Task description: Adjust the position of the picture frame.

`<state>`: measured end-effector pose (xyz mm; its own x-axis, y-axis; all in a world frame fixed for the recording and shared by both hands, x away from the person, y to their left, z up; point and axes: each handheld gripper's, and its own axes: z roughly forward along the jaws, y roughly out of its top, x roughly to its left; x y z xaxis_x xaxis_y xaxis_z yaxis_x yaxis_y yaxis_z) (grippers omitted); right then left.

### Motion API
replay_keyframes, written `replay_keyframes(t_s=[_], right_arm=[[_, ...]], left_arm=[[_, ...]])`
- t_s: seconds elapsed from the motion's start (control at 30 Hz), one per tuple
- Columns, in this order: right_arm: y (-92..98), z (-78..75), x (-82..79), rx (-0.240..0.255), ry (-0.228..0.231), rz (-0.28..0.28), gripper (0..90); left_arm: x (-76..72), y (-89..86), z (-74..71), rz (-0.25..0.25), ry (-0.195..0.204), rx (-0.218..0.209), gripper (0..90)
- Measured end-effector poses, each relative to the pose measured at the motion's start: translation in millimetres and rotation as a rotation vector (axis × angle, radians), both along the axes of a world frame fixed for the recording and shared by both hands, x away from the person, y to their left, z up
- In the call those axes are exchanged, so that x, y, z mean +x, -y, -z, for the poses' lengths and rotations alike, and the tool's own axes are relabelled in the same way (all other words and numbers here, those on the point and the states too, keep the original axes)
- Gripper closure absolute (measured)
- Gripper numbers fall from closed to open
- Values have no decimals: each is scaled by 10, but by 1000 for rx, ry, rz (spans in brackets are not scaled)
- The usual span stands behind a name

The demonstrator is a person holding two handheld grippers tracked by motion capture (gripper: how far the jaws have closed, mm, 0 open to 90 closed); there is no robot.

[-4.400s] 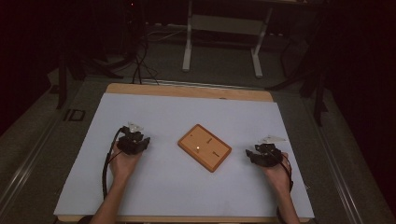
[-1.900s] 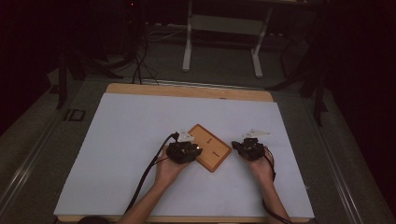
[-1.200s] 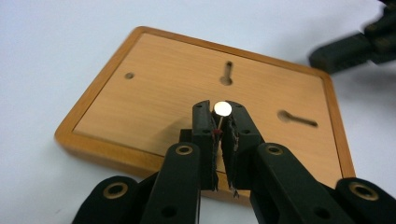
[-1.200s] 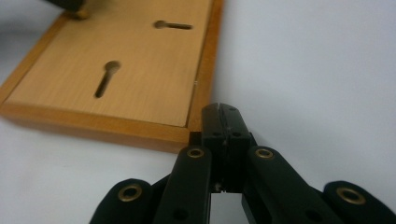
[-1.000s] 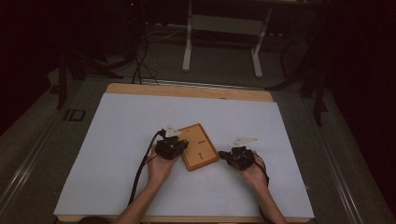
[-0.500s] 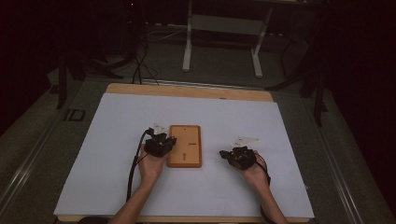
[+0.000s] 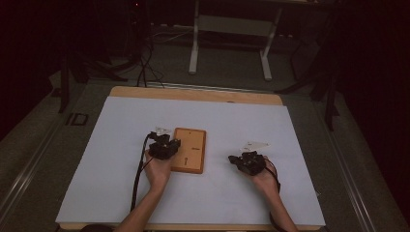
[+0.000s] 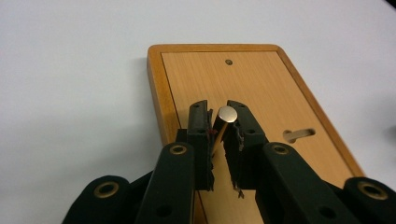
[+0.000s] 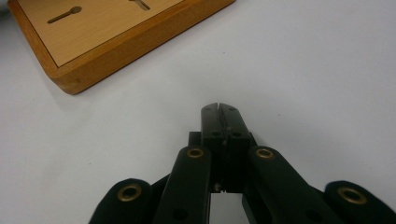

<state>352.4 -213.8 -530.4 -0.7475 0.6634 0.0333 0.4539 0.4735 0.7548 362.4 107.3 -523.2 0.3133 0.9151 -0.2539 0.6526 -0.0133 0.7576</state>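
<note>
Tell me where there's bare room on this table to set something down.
Bare white sheet lies left of the left gripper, behind the wooden board, and between the board and the right gripper. It is crowded only where the left gripper holds a metal pin over the board.

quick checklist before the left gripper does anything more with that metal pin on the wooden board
1. Pin between the left gripper jaws: ok, the metal pin sits there; the jaws have just been opening slightly.
2. Firm clamp on the pin: cannot tell.
3. Wooden board flat on the white sheet: ok.
4. Keyhole slot uncovered: ok.
5. Right gripper shut, holding nothing, off the board: ok.
6. Pin's lower end seated in the board: cannot tell, jaws hide it.
</note>
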Motion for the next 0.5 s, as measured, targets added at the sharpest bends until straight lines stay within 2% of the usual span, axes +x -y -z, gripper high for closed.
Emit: replay_keyframes(t_s=[0.1, 0.13, 0.17, 0.2, 0.23, 0.37, 0.47, 0.5], right_arm=[[-1, 3, 2, 0, 0, -1, 900], [-7, 1, -2, 4, -2, -2, 900], [-7, 1, -2, 4, -2, -2, 900], [-15, -2, -5, 4, -1, -5, 900], [-15, -2, -5, 4, -1, -5, 900], [-61, 1, -19, 28, -13, -31, 900], [-220, 14, -53, 34, -25, -71, 900], [-220, 14, -53, 34, -25, -71, 900]], left_arm=[[6, -11, 1, 3, -2, -8, 812], [8, -42, 21, 25, 6, -30, 818], [8, -42, 21, 25, 6, -30, 821], [6, -51, 32, 54, 25, -21, 824], [6, -51, 32, 54, 25, -21, 827], [-10, -41, 29, 115, 42, -3, 836], [-22, -2, 16, 133, 53, 17, 838], [-27, 12, 13, 140, 53, 19, 838]])
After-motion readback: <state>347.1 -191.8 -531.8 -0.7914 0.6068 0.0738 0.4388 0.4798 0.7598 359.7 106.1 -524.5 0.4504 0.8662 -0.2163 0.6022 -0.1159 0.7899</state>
